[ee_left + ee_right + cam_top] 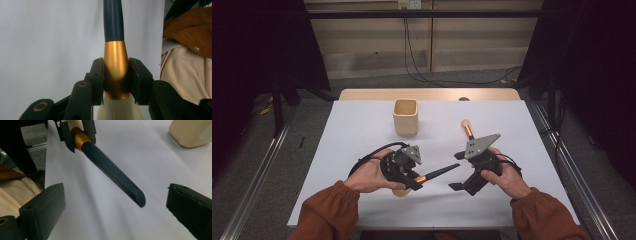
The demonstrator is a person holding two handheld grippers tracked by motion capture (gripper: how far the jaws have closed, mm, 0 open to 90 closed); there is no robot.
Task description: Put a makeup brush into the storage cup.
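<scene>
My left gripper (pixel 416 179) is shut on a makeup brush (pixel 437 172). In the left gripper view its pads (pixel 98 75) press on both sides of the gold ferrule (pixel 116 70). The pale bristles (pixel 120 110) lie toward the gripper body and the dark handle (pixel 113 20) points away. My right gripper (pixel 457 171) is open, and its jaws stand wide on either side of the handle's tip (pixel 138 198) without touching it. A second brush (pixel 468 128) with a gold ferrule lies on the table behind the right gripper, partly hidden by the grey plate.
A cream square cup (pixel 405 116) stands upright at the middle back of the white table (pixel 362 125), with its side showing as the cup (pixel 192 132) in the right gripper view. Orange sleeves (pixel 327 212) come in from the bottom edge.
</scene>
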